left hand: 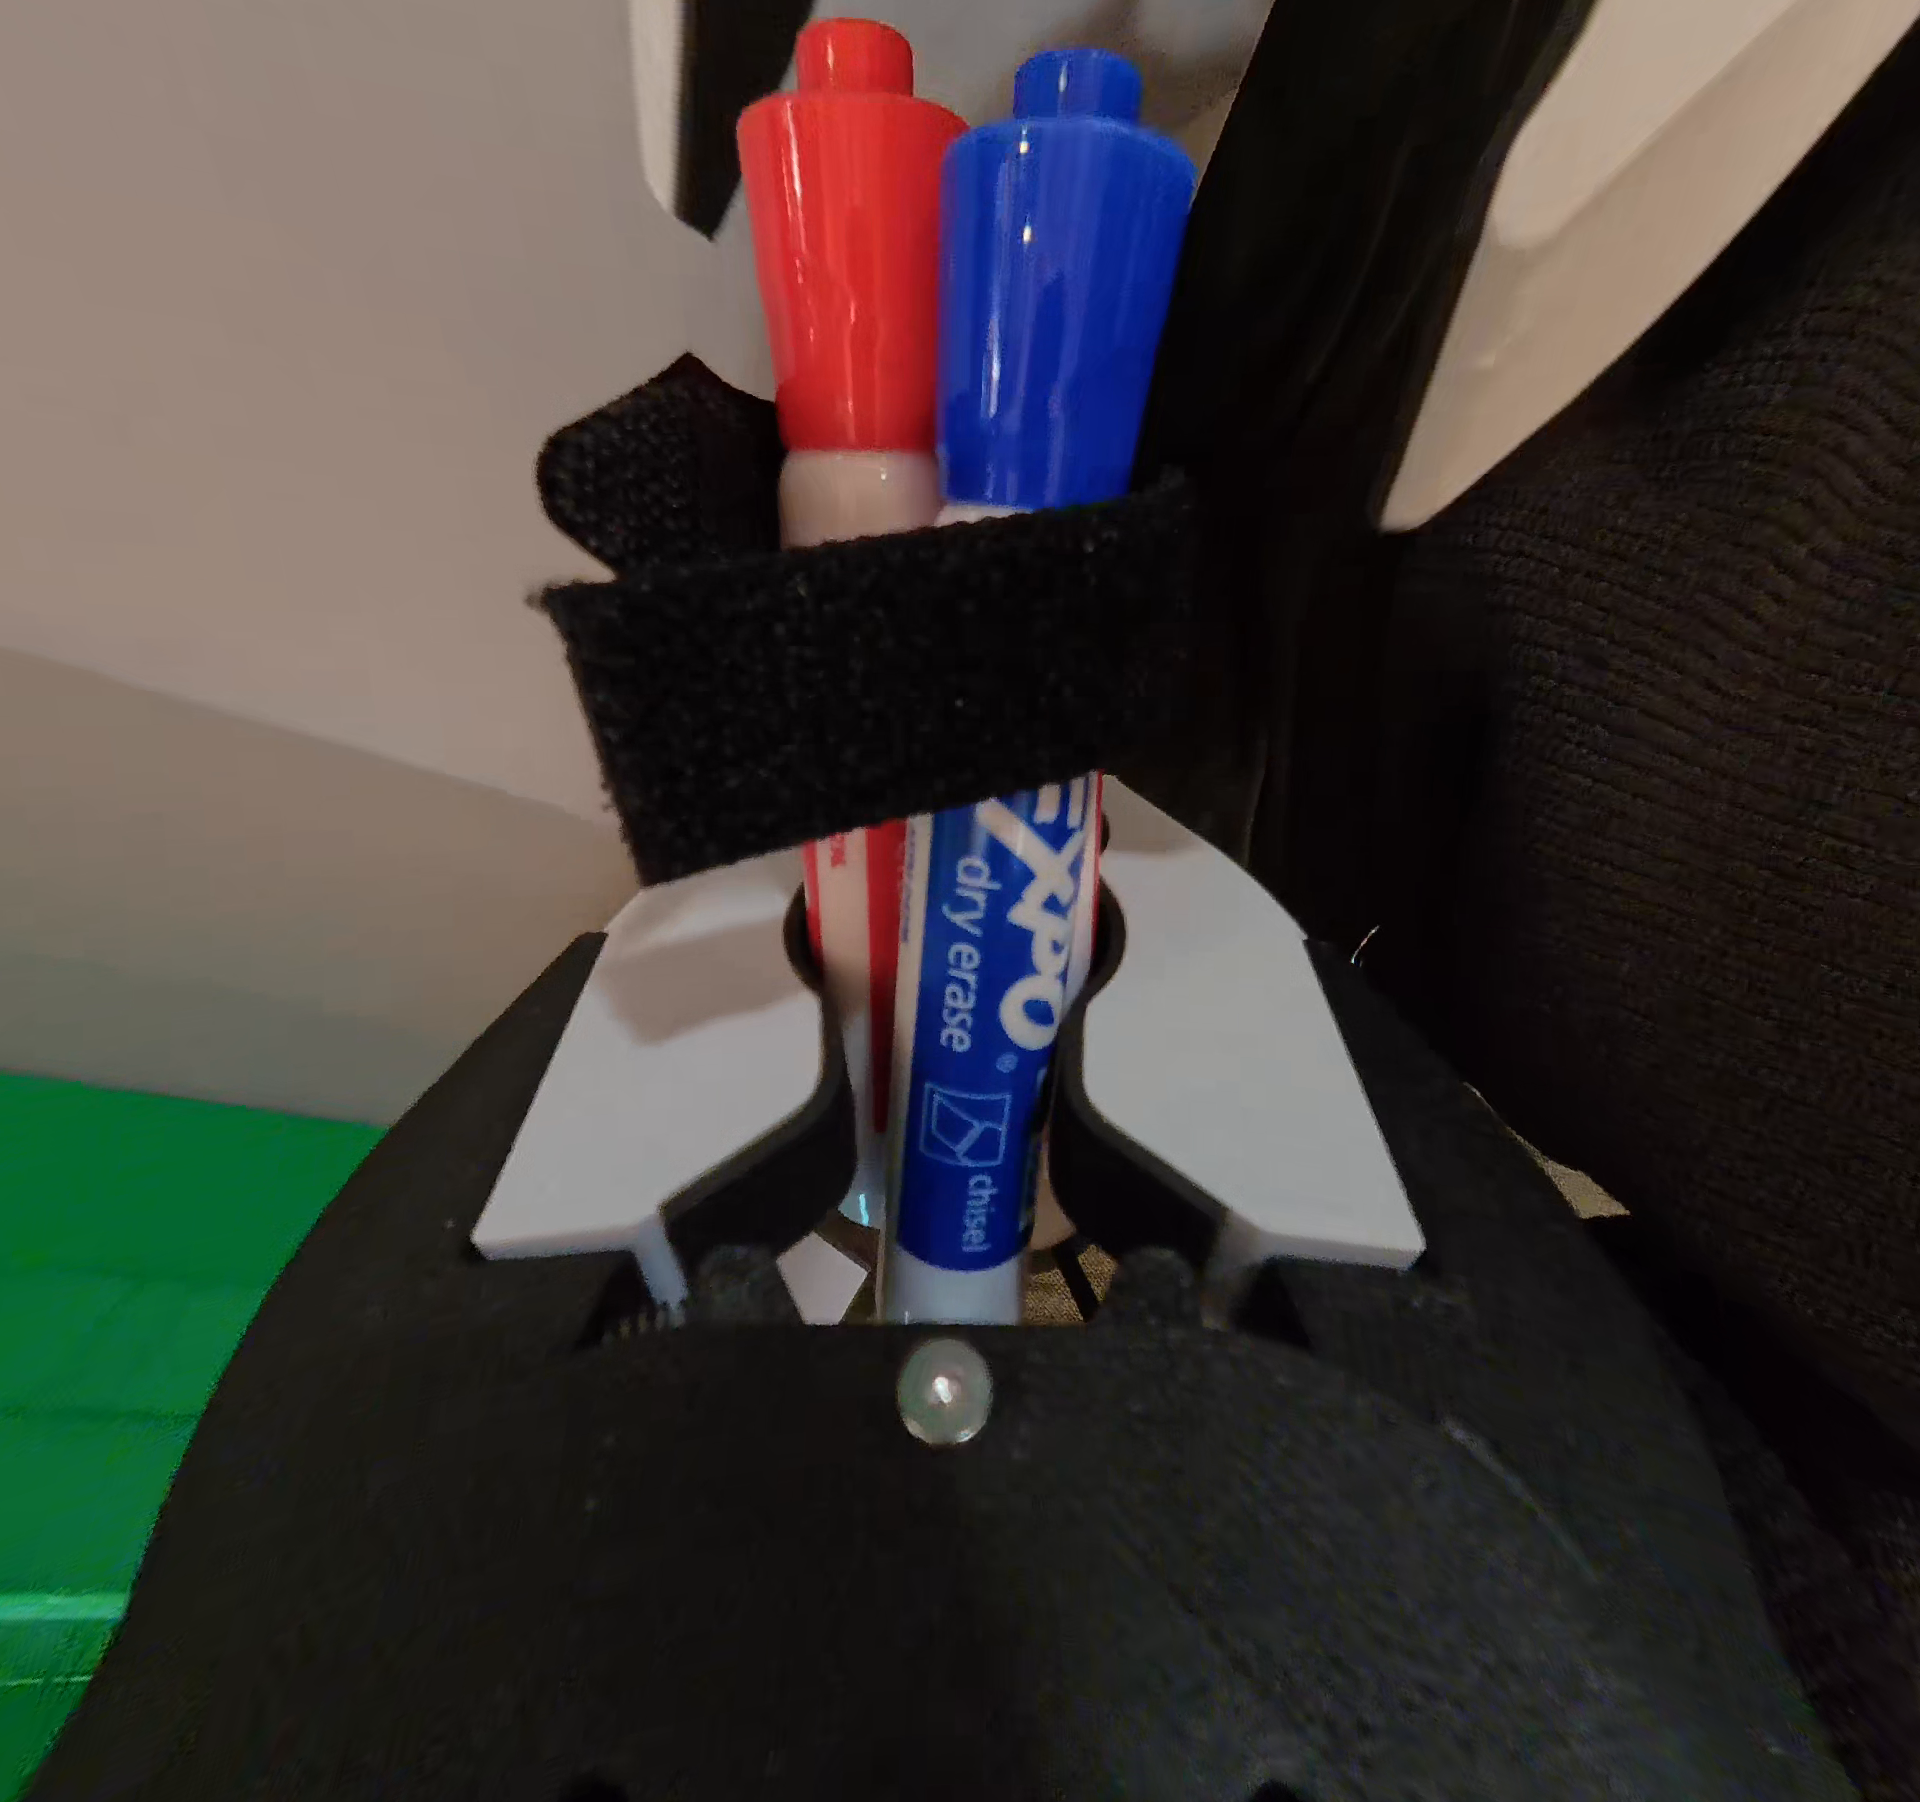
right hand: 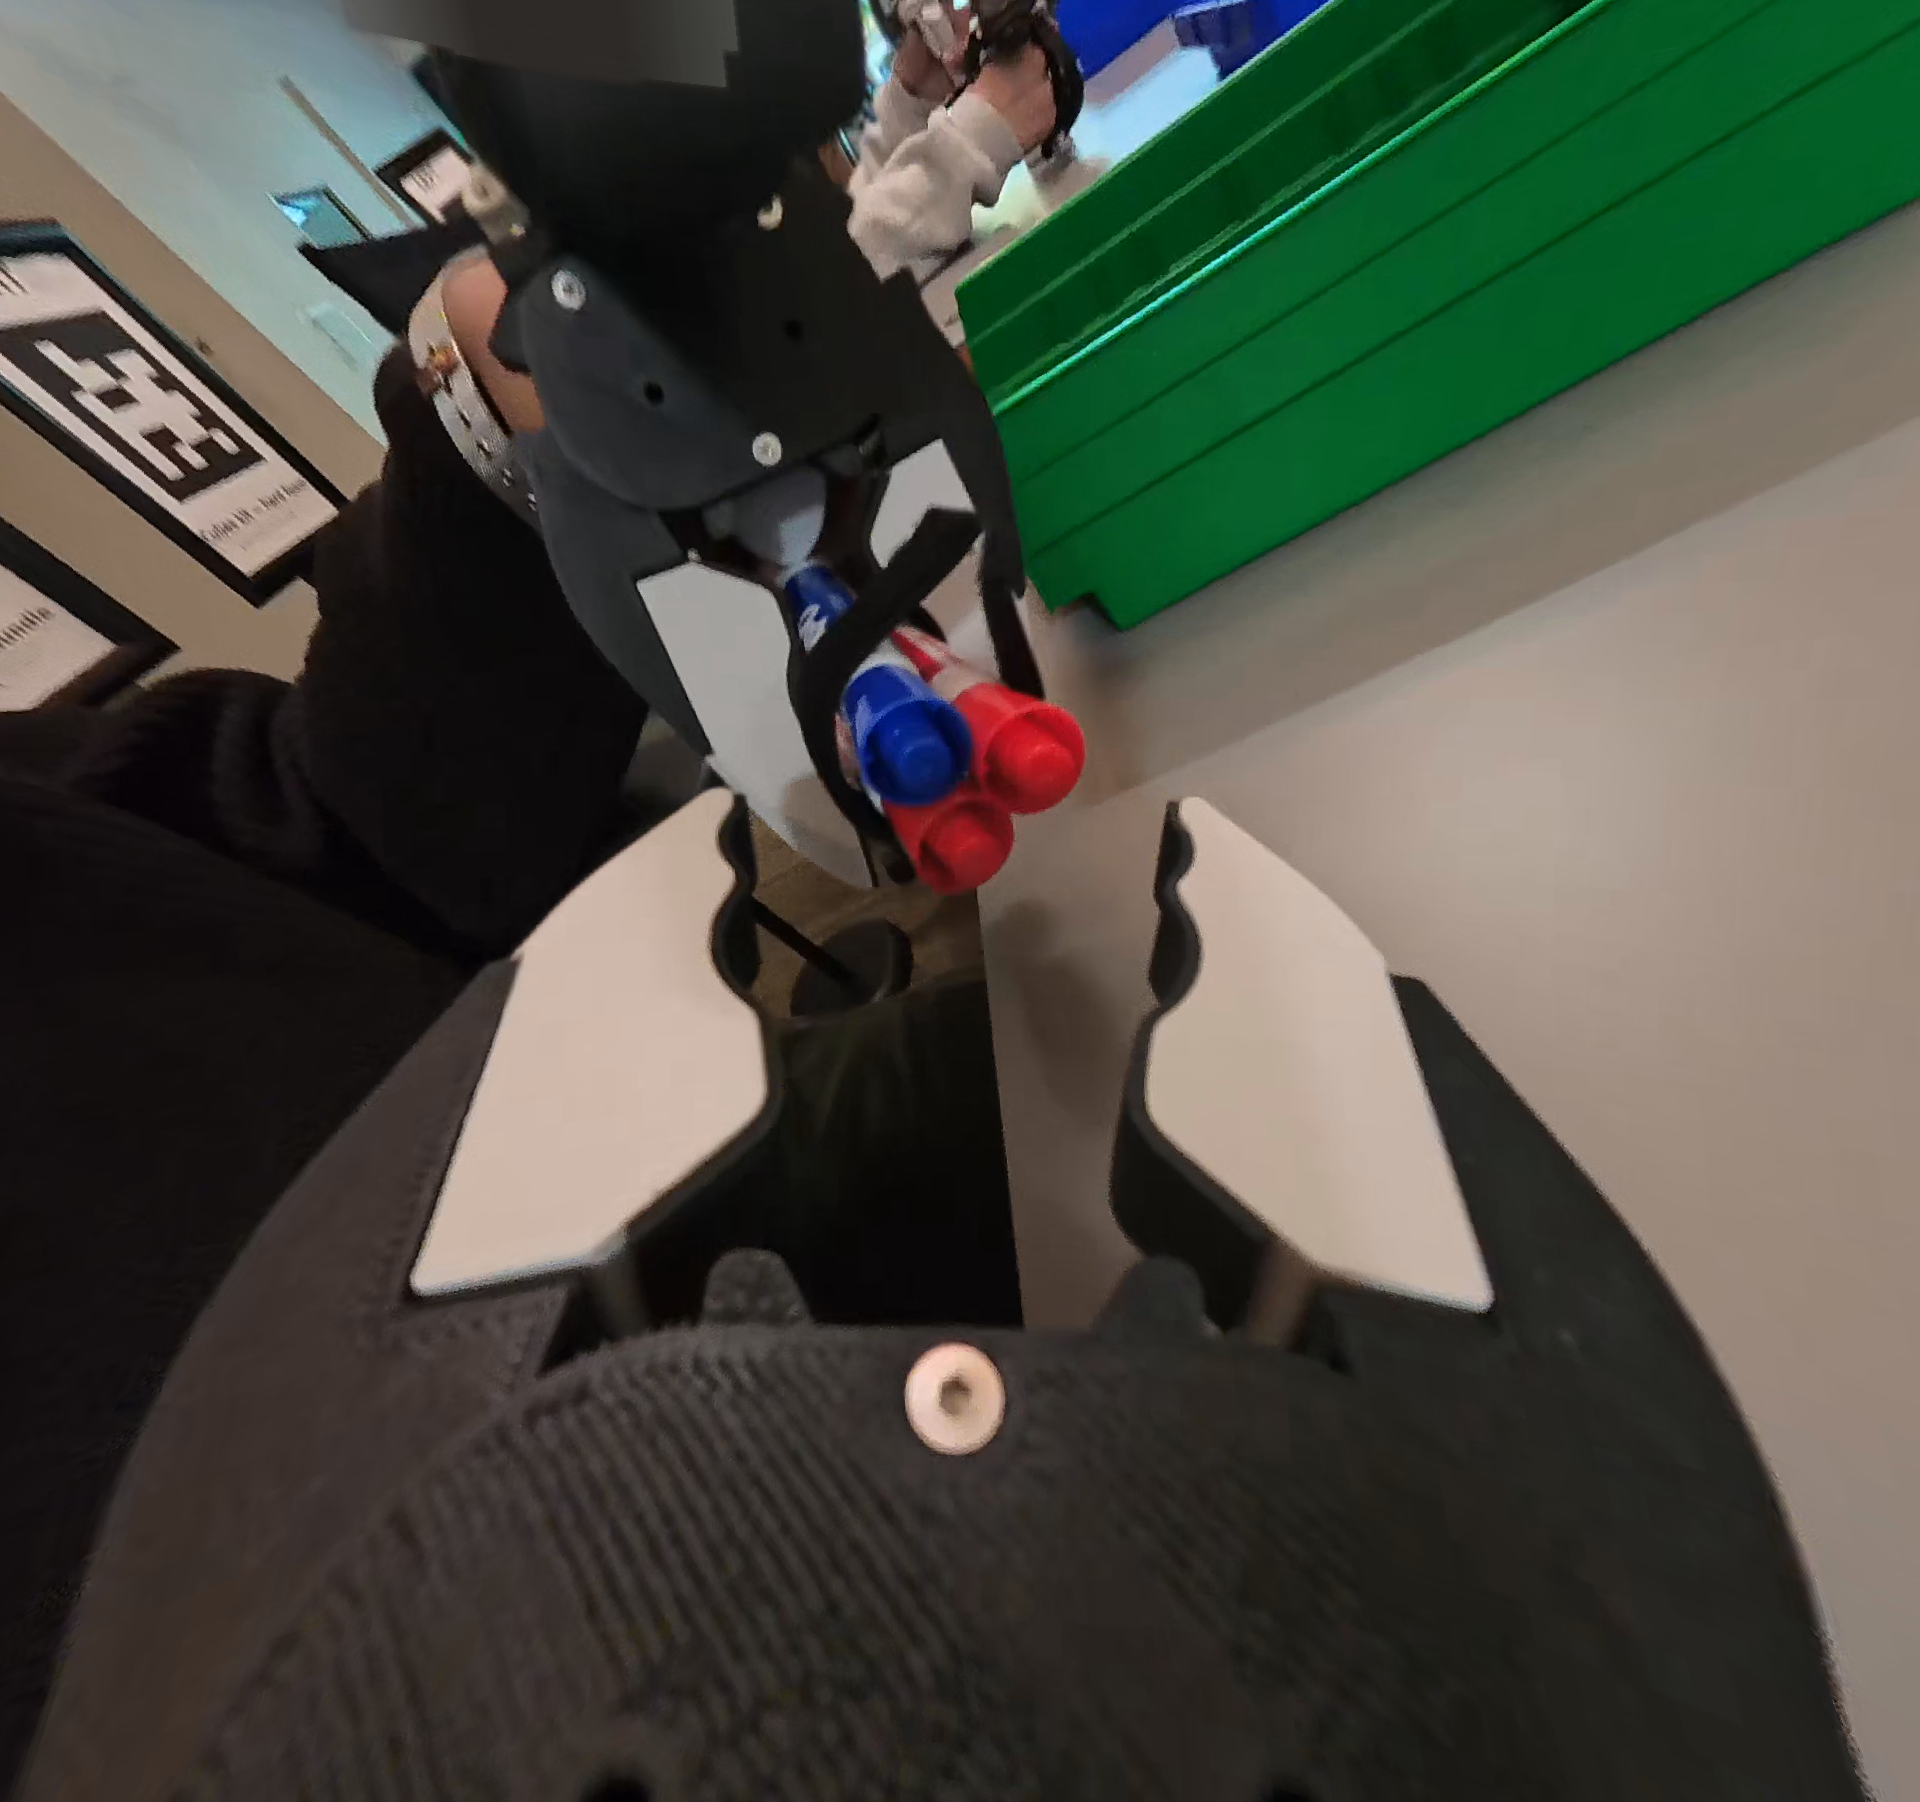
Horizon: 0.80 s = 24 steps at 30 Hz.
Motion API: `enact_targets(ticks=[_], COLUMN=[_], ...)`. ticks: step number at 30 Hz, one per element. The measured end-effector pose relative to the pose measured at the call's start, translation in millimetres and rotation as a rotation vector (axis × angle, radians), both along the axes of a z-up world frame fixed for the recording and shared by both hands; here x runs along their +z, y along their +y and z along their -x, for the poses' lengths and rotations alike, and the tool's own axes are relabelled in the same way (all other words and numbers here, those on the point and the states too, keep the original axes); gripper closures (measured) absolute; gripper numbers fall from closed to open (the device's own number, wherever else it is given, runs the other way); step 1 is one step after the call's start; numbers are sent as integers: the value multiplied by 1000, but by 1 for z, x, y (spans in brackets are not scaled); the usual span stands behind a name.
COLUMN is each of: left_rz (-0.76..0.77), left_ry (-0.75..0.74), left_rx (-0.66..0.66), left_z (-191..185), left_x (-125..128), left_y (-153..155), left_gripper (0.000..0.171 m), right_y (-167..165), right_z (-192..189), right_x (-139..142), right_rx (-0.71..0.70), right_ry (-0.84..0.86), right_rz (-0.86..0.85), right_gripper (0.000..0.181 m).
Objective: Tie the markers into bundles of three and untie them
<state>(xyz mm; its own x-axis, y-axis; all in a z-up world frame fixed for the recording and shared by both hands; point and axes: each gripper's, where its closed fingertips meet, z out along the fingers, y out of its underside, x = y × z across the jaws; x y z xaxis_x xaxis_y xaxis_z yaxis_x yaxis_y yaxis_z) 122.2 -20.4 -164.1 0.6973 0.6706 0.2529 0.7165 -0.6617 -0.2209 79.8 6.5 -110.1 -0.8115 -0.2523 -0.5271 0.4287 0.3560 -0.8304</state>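
Note:
My left gripper point(left hand: 956, 921) is shut on a bundle of dry-erase markers. A blue-capped marker point(left hand: 1049, 298) and a red-capped one point(left hand: 842, 277) show in the left wrist view. A black hook-and-loop strap point(left hand: 883, 672) is wrapped around them. The right wrist view shows the left gripper point(right hand: 821, 609) holding three markers, one blue point(right hand: 904, 734) and two red point(right hand: 1023, 750), caps pointing at me. My right gripper point(right hand: 951, 817) is open and empty, its fingertips just short of the caps. Its white fingers point(left hand: 1662, 194) stand on either side of the caps in the left wrist view.
Stacked green bins point(right hand: 1455, 246) stand on the grey table point(right hand: 1507, 869) at the right; a green bin edge point(left hand: 156, 1337) shows at lower left in the left wrist view. A black sleeve point(right hand: 416, 713) fills the left. Another person point(right hand: 935, 163) sits far back. Framed black-and-white tags point(right hand: 135, 402) hang on the wall. There is about 8 cm between the tips of the two grippers.

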Motion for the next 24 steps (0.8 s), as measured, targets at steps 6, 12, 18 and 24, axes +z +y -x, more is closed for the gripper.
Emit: enact_targets(ticks=[6, 12, 18, 24], left_rz=[-7, -11, -10, -7], left_ry=[4, -2, -7, -12], left_rx=[1, -18, -35, -46], left_z=[0, -1, -1, -2], left_x=[2, 0, -1, -2], left_y=[1, 7, 12, 16], left_gripper=[129, 129, 129, 127], right_y=[-2, -4, -6, -6], right_z=[-19, -30, -36, -41], right_x=[-6, 4, -1, -3], right_rx=[63, 91, 115, 130], right_ry=[-33, -108, -147, -134], right_rz=[-24, 31, 23, 17], right_gripper=[112, 114, 114, 112])
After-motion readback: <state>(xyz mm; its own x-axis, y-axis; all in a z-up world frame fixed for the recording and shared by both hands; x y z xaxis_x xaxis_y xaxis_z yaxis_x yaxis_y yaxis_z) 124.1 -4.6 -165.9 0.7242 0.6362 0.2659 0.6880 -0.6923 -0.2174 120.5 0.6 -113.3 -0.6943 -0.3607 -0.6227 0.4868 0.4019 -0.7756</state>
